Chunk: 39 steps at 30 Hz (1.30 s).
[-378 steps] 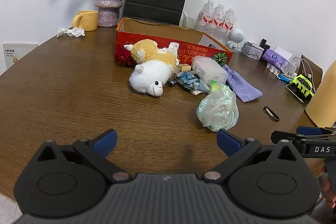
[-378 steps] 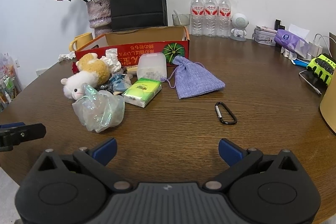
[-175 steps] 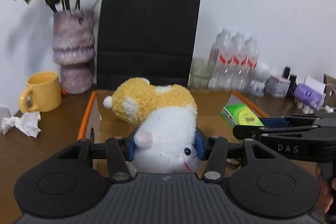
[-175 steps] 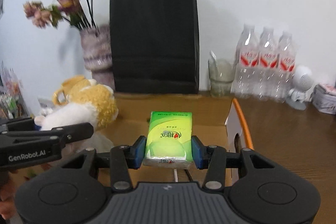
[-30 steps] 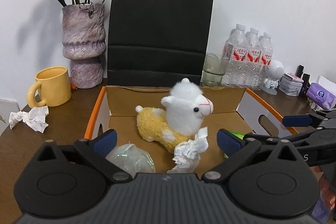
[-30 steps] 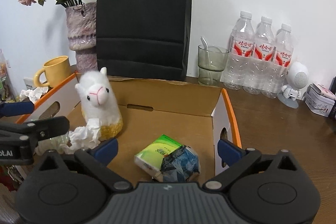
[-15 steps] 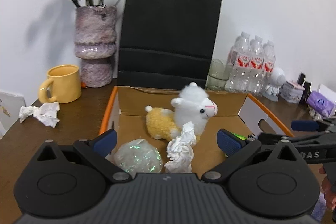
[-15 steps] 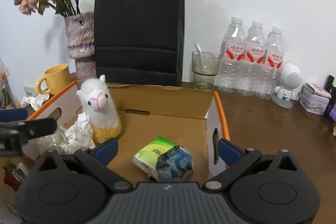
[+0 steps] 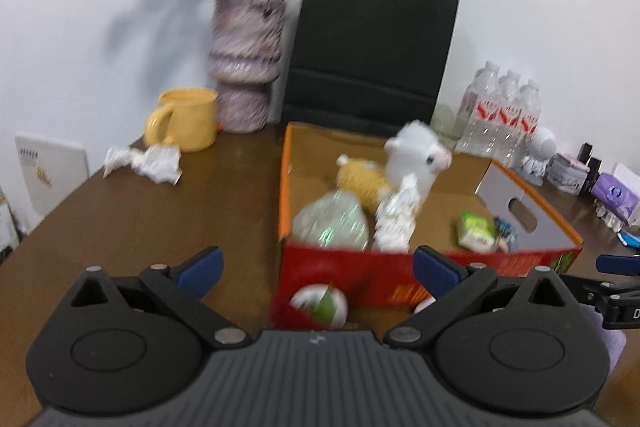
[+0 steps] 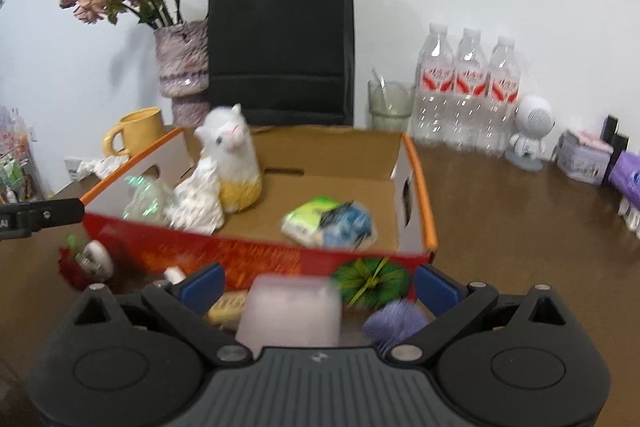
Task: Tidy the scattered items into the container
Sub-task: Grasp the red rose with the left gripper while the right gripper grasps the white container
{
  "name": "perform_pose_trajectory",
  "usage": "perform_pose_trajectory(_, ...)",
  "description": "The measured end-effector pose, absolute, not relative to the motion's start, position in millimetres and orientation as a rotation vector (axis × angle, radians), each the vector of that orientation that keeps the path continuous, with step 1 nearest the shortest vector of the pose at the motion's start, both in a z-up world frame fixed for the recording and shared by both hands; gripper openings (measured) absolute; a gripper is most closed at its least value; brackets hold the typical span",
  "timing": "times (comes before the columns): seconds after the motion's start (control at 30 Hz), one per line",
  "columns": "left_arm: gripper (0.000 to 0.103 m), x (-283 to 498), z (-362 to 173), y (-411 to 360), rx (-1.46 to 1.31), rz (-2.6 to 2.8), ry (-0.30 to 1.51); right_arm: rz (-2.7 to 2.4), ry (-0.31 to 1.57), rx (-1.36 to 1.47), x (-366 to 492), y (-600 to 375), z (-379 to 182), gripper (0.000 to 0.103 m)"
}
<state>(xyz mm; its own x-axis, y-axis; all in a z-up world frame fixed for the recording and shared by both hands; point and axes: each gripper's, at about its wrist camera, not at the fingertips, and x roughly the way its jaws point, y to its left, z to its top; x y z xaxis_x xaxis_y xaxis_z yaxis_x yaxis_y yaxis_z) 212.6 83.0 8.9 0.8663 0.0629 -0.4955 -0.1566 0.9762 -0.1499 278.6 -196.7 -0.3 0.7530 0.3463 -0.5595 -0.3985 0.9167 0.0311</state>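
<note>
Five items, alpaca toy included, lay inside the box, while both grippers, left and right, gaped empty near the plastic container and purple pouch left on the surface at 6 o'clock of it.

Red cardboard box holds upright alpaca plush; tissue pack inside.

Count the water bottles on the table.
3: the water bottles stand in a row against the wall, left, middle and right, between the glass and the white robot figurine. Others may be hidden.
</note>
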Motion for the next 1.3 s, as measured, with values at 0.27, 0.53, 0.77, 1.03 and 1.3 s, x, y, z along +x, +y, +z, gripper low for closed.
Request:
perform_pose_trajectory(0.27,0.102,219.2,-21.4,80.8,-0.162,0.111,0.597,0.386,0.624,-0.133,266.7,-180.6,-23.9,0.101)
perform_pose_trajectory(0.53,0.080,227.2,-30.4,75.2,-0.124,0.130,0.631,0.354,0.678,-0.134,276.4,-174.2,-39.5,0.095)
perform_pose_trajectory(0.77,0.052,226.3,-35.0,75.9,-0.137,0.109,0.630,0.369,0.682,-0.098,274.6,-178.8,-42.3,0.064)
perform_pose_trajectory(1.03,0.051,221.0,-35.2,75.9,-0.135,0.102,0.615,0.374,0.662,-0.094,269.1,-178.6,-42.0,0.063)
perform_pose_trajectory(1.3,0.051,210.0,-29.2,73.5,-0.134,0.094,0.578,0.376,0.639,-0.074,263.9,-182.6,-38.0,0.063)
